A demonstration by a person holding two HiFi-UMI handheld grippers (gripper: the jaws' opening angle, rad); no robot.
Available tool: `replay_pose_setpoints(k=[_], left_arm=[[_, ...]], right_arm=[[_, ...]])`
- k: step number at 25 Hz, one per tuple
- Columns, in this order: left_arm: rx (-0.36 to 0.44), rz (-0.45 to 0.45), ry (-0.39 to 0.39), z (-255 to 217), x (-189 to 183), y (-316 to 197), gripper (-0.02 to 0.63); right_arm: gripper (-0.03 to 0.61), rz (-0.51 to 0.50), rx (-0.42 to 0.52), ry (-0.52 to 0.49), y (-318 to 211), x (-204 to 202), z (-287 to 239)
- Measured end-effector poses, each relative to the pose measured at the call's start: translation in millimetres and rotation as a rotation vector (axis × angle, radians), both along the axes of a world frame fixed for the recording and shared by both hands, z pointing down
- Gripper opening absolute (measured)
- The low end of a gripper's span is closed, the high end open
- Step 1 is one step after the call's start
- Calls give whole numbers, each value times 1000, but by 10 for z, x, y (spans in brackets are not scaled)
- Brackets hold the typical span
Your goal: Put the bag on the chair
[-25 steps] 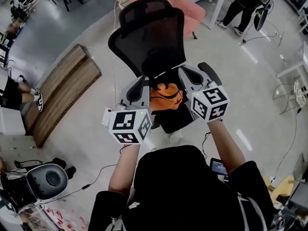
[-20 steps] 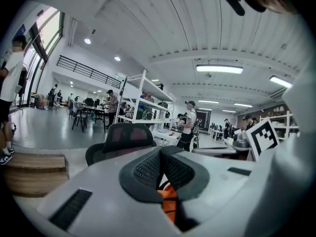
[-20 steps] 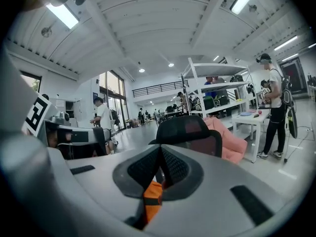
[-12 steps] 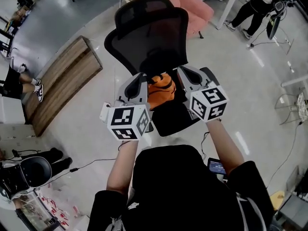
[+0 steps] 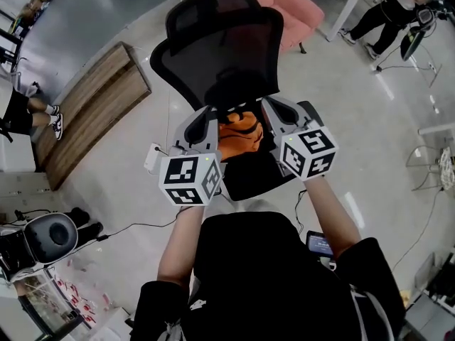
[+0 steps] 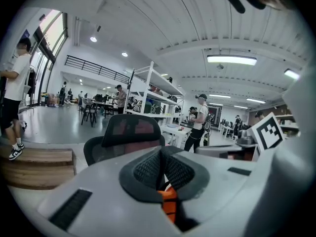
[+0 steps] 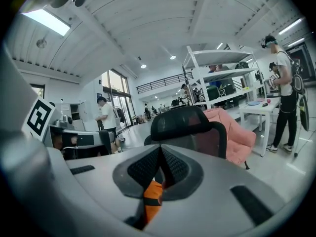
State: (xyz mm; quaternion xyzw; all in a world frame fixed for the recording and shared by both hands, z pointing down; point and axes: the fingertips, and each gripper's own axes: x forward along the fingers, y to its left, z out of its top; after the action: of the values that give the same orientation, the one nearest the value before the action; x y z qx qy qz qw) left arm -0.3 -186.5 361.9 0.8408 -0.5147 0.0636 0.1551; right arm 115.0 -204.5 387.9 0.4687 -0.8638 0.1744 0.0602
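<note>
Head view: L gripper, i.e. left gripper (image 5: 205, 119), sits just left of centre. R gripper, i.e. right gripper (image 5: 272, 109), sits just right of centre. Both point toward the top of the frame, and their marker cubes are nearest the camera.

The orange bag (image 5: 239, 133) with black trim hangs between the two grippers, roughly mid-frame. It is in front of the backrest of the black mesh chair (image 5: 217, 41) and over the dark seat, which shows just below it. Can't tell if the bag's underside touches the seat or hangs clear.

Left gripper view: the left gripper (image 6: 161, 163) has its pads pressed together at bottom centre. A strip of the bag (image 6: 170, 205) is pinched at and below the pad line, so the jaws are clamped on the bag. The chair (image 6: 129, 132) backrest is just past the jaws, centre-left.

Right gripper view: the right gripper (image 7: 159, 165) is the same, pads closed tight. Orange bag (image 7: 152, 197) fabric is caught in the pad line and hangs below, at bottom centre. The chair (image 7: 186, 125) top is right behind the jaws, mid-frame.

Surroundings, head view:
- Pink sofa (image 5: 288, 6) at top centre, behind the chair.
- Wood bench (image 5: 89, 123) on the left.
- A person (image 5: 387, 13) stands at upper right.
- Grey shiny floor (image 5: 377, 141) all around.

Right gripper view also shows the sofa (image 7: 234, 132) right of the chair and white shelving (image 7: 217, 78) at upper right.
</note>
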Motion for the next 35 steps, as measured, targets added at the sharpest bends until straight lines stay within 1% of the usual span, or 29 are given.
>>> replay_pose_setpoints(k=[6, 11, 16, 22, 30, 35], left_arm=[[-18, 14, 30, 78, 55, -200, 6], [-35, 49, 49, 215, 102, -388, 6], [-78, 101, 64, 477, 155, -570, 6], [-111, 154, 65, 772, 227, -740, 6], [-184, 178, 78, 1323, 146, -1021, 6], [-230, 170, 90, 1584, 102, -1222, 6]], right_arm=[[1, 10, -36, 21, -159, 13, 147], [0, 38, -63, 36, -245, -15, 343], [1, 86, -92, 60, -357, -3, 494], [0, 117, -140, 90, -462, 23, 694], [0, 136, -213, 98, -718, -124, 1177], [0, 151, -251, 98, -850, -170, 1377]])
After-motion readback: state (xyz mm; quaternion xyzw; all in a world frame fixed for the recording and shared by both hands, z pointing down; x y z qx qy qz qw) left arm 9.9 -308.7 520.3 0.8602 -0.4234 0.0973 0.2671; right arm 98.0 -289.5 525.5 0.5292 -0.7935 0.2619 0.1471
